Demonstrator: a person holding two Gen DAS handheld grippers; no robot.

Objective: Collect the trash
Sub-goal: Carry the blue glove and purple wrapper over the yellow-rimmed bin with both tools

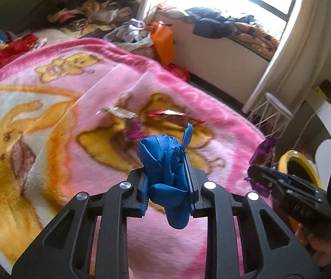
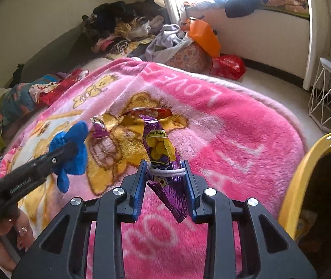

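Note:
My left gripper (image 1: 165, 162) is shut on a crumpled blue glove (image 1: 165, 162) and holds it above the pink blanket (image 1: 72, 107). It also shows in the right wrist view (image 2: 72, 151) at the left. My right gripper (image 2: 165, 169) is shut on a purple snack bag (image 2: 163, 148) tied with a white band; it shows in the left wrist view (image 1: 264, 155) at the right. A red wrapper (image 1: 174, 115), a silver wrapper (image 1: 116, 112) and a small purple wrapper (image 1: 134, 130) lie on the blanket ahead. A yellow-rimmed bin (image 2: 305, 181) stands at the right.
Piles of clothes (image 1: 91, 11) lie at the head of the bed. An orange bag (image 2: 203, 37) and a red bag (image 2: 229, 66) sit by the window ledge. A white wire stool (image 2: 330, 95) stands on the floor at the right.

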